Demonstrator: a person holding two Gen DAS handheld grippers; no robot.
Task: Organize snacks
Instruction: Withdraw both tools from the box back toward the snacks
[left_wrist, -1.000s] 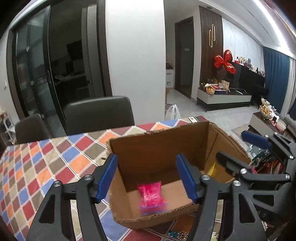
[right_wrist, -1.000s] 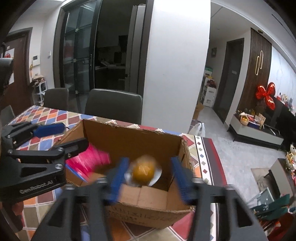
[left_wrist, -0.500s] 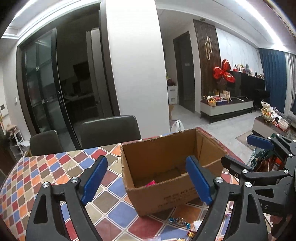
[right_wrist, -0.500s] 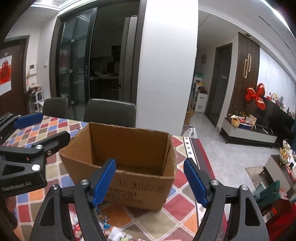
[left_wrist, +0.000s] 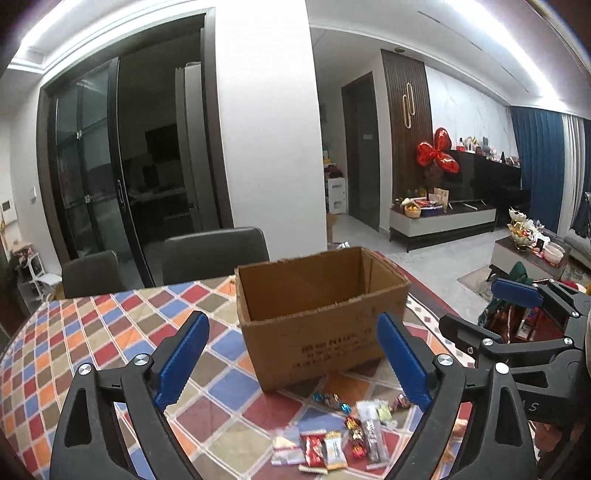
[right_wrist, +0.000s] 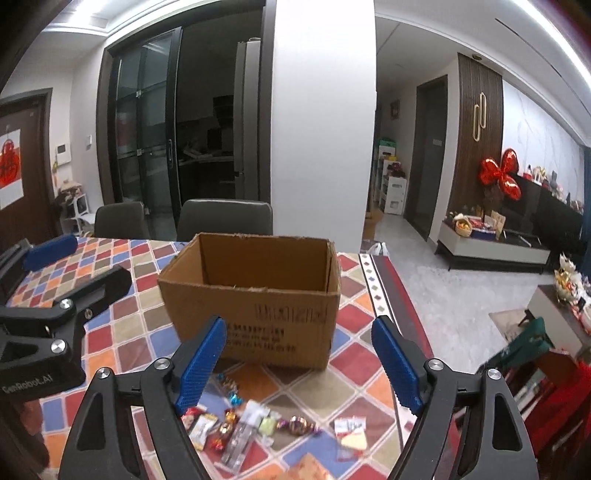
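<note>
Cardboard box (left_wrist: 317, 314) stands upright, mouth up, on the checkered table (left_wrist: 92, 332) near its right edge, long axis running across. Loose snacks (right_wrist: 258, 424) lie scattered just before it. My left gripper (left_wrist: 291, 358) and right gripper (right_wrist: 295, 363) hang above them, jaws opening wide, nothing between.

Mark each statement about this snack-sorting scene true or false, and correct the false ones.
1. The cardboard box stands upright with its top open. True.
2. The wrapped snacks lie behind the box. False: they lie in front of it, on the tablecloth.
3. The right hand-held gripper holds a snack. False: its jaws are opening, with nothing between them.
4. Two dark chairs stand behind the table. True.
</note>
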